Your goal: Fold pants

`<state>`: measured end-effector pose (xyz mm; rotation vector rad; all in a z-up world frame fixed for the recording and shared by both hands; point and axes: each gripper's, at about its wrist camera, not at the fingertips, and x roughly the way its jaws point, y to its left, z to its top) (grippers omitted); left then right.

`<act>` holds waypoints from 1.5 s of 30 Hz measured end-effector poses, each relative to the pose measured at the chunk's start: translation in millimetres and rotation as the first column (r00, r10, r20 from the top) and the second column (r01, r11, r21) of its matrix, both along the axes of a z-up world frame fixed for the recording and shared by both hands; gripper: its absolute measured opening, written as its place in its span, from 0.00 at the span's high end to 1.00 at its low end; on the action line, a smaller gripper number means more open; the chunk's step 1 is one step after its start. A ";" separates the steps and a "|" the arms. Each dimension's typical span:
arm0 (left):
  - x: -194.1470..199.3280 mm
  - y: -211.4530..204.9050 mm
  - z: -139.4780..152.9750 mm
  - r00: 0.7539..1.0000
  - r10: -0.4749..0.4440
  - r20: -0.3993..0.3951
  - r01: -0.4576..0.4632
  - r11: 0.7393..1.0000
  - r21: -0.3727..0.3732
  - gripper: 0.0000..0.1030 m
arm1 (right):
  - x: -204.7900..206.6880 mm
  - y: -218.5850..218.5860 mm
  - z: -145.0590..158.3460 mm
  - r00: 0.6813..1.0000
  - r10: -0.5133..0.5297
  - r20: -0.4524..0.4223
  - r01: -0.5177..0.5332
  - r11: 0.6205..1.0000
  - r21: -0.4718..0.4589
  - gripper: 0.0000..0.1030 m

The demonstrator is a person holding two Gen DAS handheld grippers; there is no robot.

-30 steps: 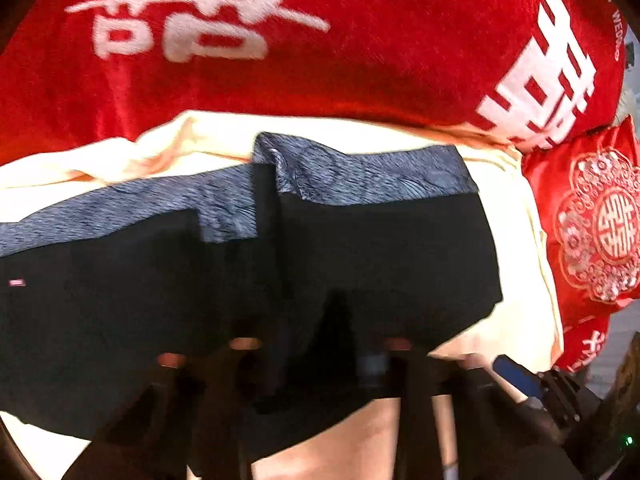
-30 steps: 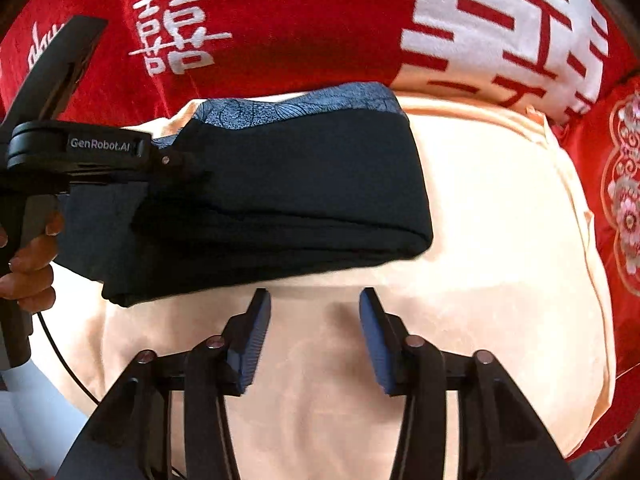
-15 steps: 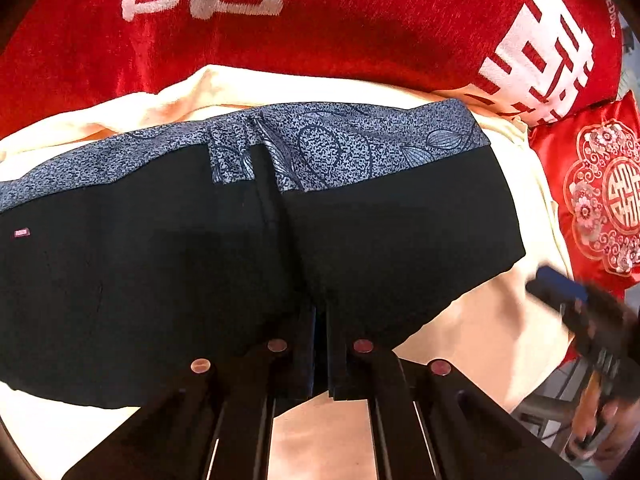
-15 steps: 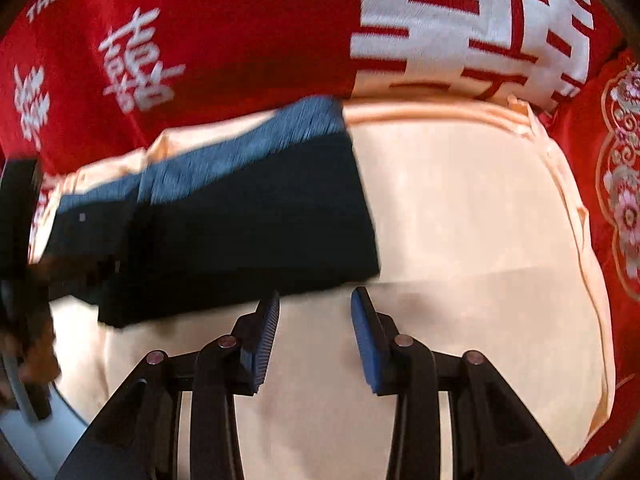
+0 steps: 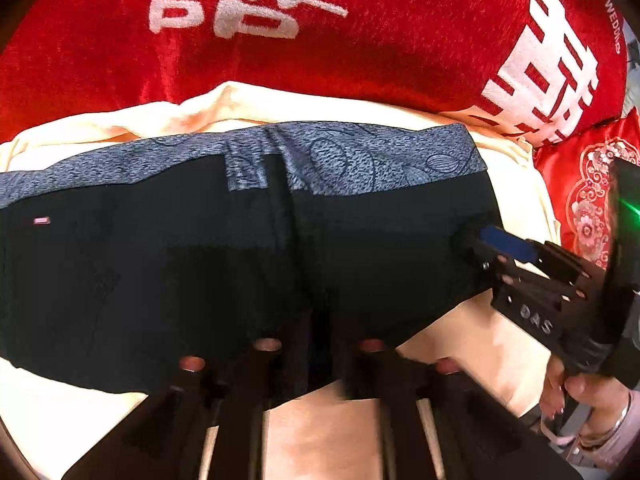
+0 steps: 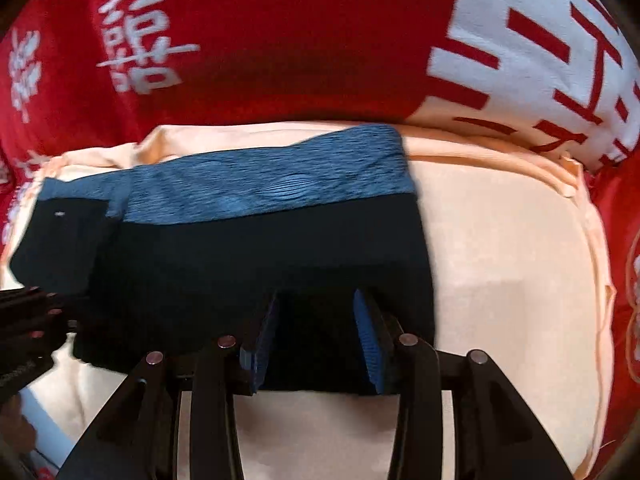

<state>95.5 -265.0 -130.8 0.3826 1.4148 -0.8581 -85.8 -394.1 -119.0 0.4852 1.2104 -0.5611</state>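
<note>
Folded black pants (image 5: 180, 280) with a blue-grey patterned waistband (image 5: 360, 160) lie flat on a cream cloth (image 5: 472, 344). My left gripper (image 5: 318, 328) points down at their near edge. Its jaws are opening, with dark fabric under the gap and nothing pinched that I can see. My right gripper (image 6: 316, 300) stands open over the near right corner of the pants (image 6: 240, 264), its blue pads (image 6: 370, 344) apart above the cloth. In the left wrist view the right gripper (image 5: 480, 246) reaches in from the right onto the pants' right end.
A red velvet cover (image 5: 360, 60) with white characters lies behind the cream cloth (image 6: 500, 260). A red embroidered cushion (image 5: 588, 200) sits at the far right. A person's hand (image 5: 580, 396) holds the right gripper. The left gripper's body (image 6: 24, 320) shows at the left edge.
The left gripper's jaws were shut on the pants' near edge and have now parted. The right gripper has slid left from the bare cream cloth to over the pants' right corner.
</note>
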 end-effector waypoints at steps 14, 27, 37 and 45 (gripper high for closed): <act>30.8 71.9 2.1 0.987 0.143 0.078 -0.151 0.982 0.110 0.31 | 45.3 91.2 14.3 0.948 0.311 0.065 -0.309 0.950 -0.039 0.44; 48.6 130.7 -6.3 0.971 0.225 0.076 -0.235 0.958 0.165 0.31 | 89.1 134.6 -16.3 0.896 0.440 -0.061 -0.444 0.894 -0.062 0.78; 58.1 166.5 -6.4 0.958 0.277 0.076 -0.287 0.939 0.191 0.31 | 112.4 154.7 -11.0 0.900 0.434 -0.032 -0.434 0.901 -0.007 0.91; 66.7 191.0 -1.3 0.946 0.314 0.086 -0.325 0.924 0.203 0.29 | 97.2 131.1 19.0 0.960 0.278 -0.044 -0.281 0.955 -0.094 0.52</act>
